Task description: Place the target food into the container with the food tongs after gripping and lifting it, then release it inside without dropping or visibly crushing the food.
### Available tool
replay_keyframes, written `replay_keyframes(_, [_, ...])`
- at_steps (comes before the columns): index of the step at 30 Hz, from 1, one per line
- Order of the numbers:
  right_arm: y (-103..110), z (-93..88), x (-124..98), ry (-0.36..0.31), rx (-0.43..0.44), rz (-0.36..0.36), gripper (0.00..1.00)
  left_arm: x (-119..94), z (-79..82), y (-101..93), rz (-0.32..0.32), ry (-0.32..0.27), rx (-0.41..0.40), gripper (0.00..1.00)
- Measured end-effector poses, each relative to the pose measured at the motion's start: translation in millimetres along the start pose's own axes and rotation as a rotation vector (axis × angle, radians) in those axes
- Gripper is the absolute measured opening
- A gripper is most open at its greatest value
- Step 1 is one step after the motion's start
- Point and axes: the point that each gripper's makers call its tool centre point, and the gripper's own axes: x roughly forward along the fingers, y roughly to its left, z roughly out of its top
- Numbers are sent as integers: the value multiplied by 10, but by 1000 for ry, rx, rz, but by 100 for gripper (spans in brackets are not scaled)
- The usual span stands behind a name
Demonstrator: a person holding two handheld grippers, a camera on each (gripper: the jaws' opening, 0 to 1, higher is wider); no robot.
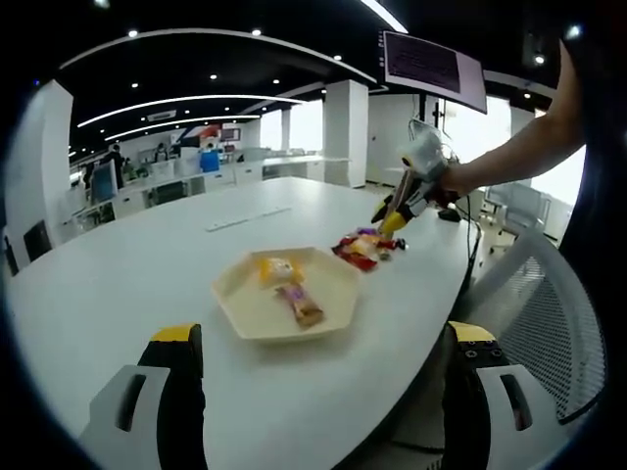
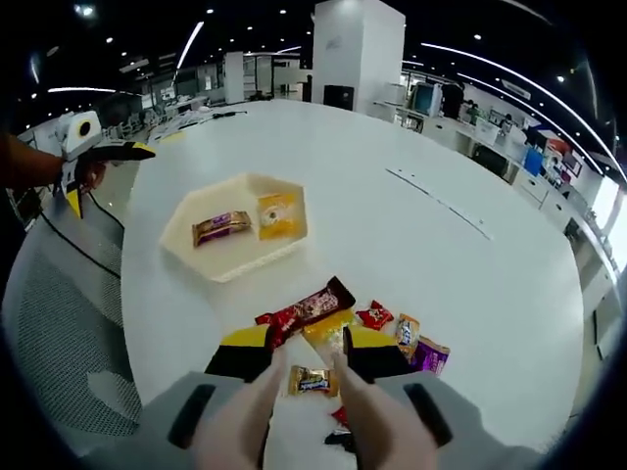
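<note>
The right tool [image 2: 313, 354] is reaching down over a heap of wrapped snacks [image 2: 364, 328], its tongs [image 2: 257, 419] standing slightly apart with a small gold-wrapped candy [image 2: 313, 381] lying between them; whether they are touching it is unclear. Beyond, a cream hexagonal tray [image 2: 192, 257] is sitting on the white surface [image 2: 411, 235], holding a brown bar [image 2: 221, 227] and a yellow packet [image 2: 278, 215]. The left tool [image 1: 318, 357] is hanging wide apart and empty near the tray.

open-plan office, big white mtg table [image 1: 147, 264], desk rows w/ monitors [image 2: 428, 97], mesh chair [image 1: 549, 313]
</note>
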Motion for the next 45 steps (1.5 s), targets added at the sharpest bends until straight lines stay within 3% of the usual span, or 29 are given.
replay_keyframes(21, [-42,-191,159,18,11,11,28,2,-14,21,6,4,-4,100])
replay_keyframes(31, [-27,-347,230,51,-28,6,28,2,-16,24,7,6,-5,100])
replay_keyframes(34, [-35,-325,224,25,-16,1,28,3,-13,17,6,8,-5,99])
replay_keyframes(45, [-9,-367,253,65,-11,6,21,11,-23,9,1,14,-8,99])
